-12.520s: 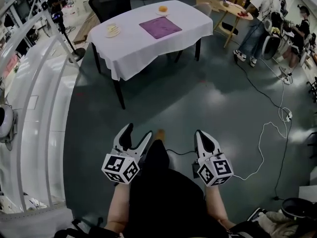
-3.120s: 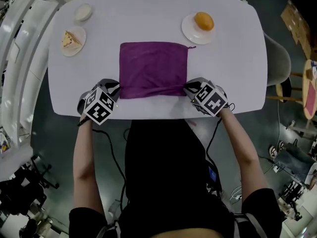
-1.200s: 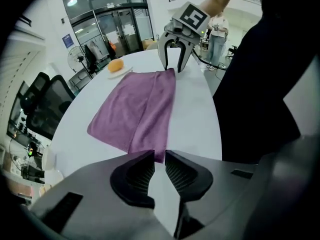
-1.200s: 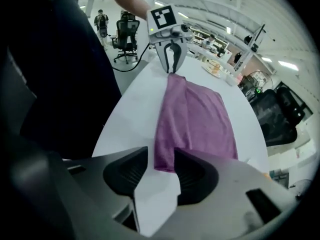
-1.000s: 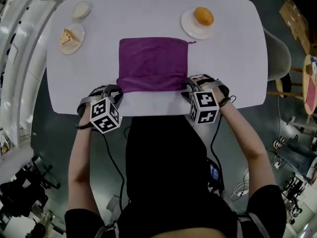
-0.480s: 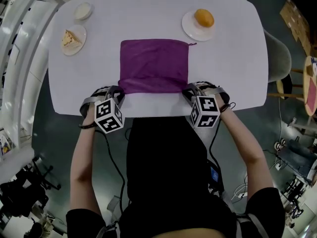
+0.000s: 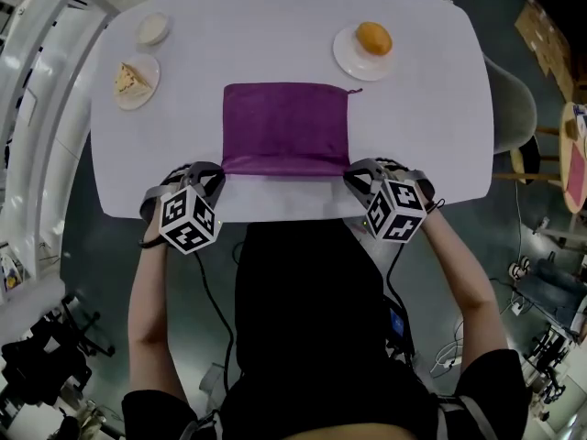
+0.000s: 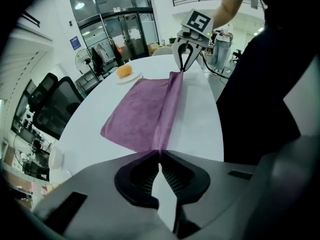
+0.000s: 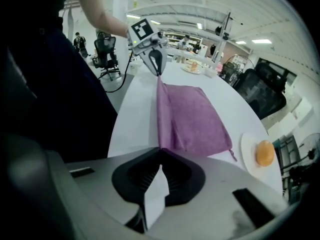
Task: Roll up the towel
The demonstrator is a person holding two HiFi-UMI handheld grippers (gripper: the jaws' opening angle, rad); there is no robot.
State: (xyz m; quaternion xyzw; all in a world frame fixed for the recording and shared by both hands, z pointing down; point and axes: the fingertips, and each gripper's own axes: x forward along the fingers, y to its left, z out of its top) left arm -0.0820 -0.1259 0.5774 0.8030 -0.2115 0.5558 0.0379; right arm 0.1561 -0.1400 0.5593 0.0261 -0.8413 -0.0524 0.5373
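Purple towel [image 7: 285, 122] pinched by left gripper [image 7: 221, 167] and right gripper [image 7: 348, 168] fingers [image 9: 181, 177], orange [image 7: 373, 38], cake [image 7: 131, 79] beyond

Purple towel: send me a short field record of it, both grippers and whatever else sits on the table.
target: purple cloth towel, mostly flat on the white table, near edge lifted taut
left gripper: jaws have just been closing; shut on near-left corner
right gripper: jaws shut on near-right corner
far right: orange round food on white plate
far left: cake slice on second white plate; small white bowl
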